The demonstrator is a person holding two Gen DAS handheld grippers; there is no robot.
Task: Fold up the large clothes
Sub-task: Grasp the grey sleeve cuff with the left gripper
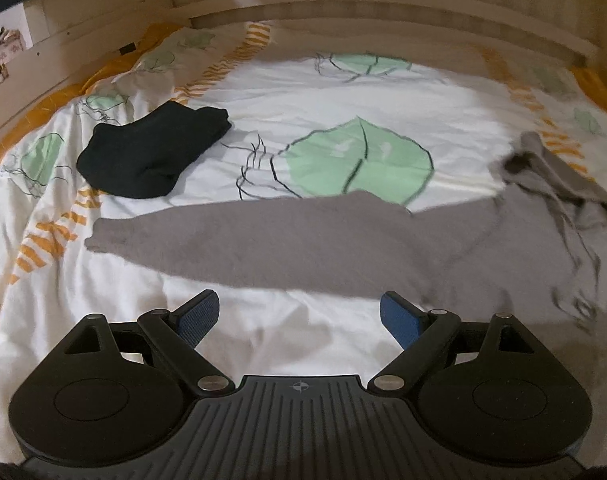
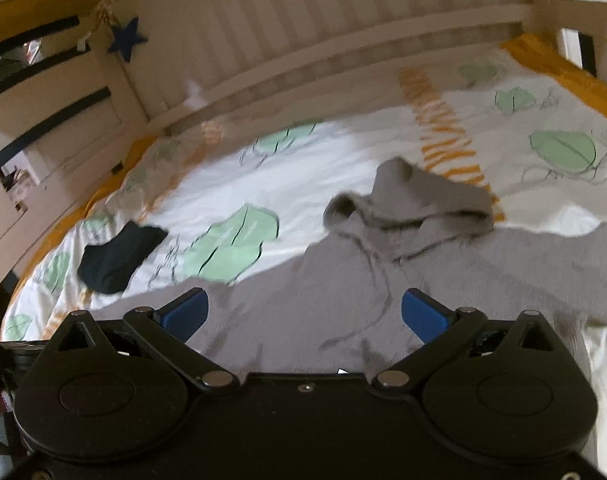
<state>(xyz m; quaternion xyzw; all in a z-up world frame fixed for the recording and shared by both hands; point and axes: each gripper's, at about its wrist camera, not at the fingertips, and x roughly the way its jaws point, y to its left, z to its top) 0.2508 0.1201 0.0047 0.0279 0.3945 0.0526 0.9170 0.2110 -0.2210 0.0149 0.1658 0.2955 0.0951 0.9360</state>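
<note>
A grey hoodie (image 1: 503,256) lies spread flat on the bed, its sleeve (image 1: 239,236) stretched out to the left and its hood (image 1: 563,184) bunched at the far right. My left gripper (image 1: 299,316) is open and empty, hovering just short of the sleeve's near edge. In the right wrist view the hoodie's body (image 2: 303,312) lies right under my right gripper (image 2: 303,316), which is open and empty. The hood (image 2: 423,200) lies beyond it, with the drawstrings trailing down the chest.
A folded black garment (image 1: 151,156) lies on the white leaf-print duvet (image 1: 303,92) at the far left; it also shows in the right wrist view (image 2: 119,256). A pale wooden bed frame (image 1: 383,12) runs along the far side. A pillow (image 1: 163,56) sits at the back left.
</note>
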